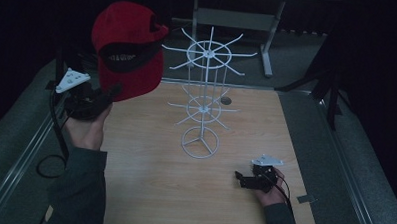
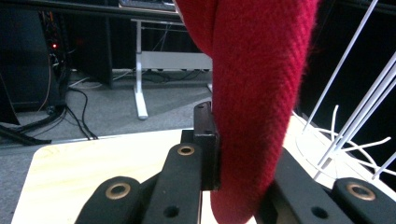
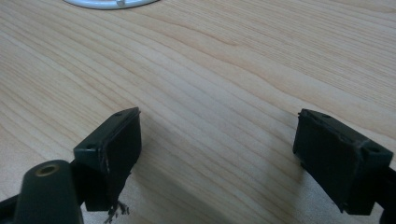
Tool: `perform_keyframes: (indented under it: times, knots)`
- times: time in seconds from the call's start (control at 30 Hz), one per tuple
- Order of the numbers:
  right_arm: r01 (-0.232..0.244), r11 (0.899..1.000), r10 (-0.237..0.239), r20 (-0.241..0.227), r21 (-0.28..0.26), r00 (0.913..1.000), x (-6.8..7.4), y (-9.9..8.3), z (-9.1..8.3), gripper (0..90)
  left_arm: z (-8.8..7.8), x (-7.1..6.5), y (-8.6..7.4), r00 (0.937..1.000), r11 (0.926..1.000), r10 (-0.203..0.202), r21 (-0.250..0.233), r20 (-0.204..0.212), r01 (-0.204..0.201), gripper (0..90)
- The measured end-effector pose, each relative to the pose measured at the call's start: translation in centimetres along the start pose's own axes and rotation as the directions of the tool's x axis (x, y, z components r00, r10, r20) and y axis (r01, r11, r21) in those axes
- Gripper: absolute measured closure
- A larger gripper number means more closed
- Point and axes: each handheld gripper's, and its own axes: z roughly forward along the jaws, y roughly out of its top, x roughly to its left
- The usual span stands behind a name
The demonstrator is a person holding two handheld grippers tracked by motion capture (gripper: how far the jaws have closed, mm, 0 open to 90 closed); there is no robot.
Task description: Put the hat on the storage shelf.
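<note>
We see the wooden table [image 1: 148,190] carrying a white wire rack [image 1: 204,99], our landmark, standing upright near the far middle. Left of the rack's top ring we hold the red cap [image 1: 126,49] aloft, its long axis near upright, its dark opening facing us and its top edge beside the rack's spokes. Our left gripper [image 1: 109,95] pinches the cap's lower edge, jaws clamped on the fabric. Our right gripper [image 1: 240,178] rests on the table nearer us than the rack's base, to its right, jaws wide apart and empty.
</note>
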Motion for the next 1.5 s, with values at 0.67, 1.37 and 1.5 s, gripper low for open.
perform_keyframes:
  times: [0.67, 1.37, 1.5]
  knots:
    - [-0.001, 1.0, 0.001, 0.0, 0.001, 1.0, 0.0, 0.0, 0.0, 15.1, -1.0, -1.2, 0.0, 0.9993, 0.9994, 0.03, -0.019, 0.023, -0.029, 86.1]
    - [-0.001, 1.0, 0.001, -0.001, 0.001, 1.0, 0.0, 0.0, 0.0, 15.1, -2.6, -2.4, -1.6, 0.9984, 0.9989, 0.032, -0.036, 0.046, -0.031, 86.1]
    - [0.0, 1.0, 0.0, -0.001, 0.002, 1.0, 0.0, 0.0, 0.0, 15.1, -2.8, -2.4, -2.4, 0.9986, 0.9992, 0.018, -0.035, 0.05, -0.016, 86.0]
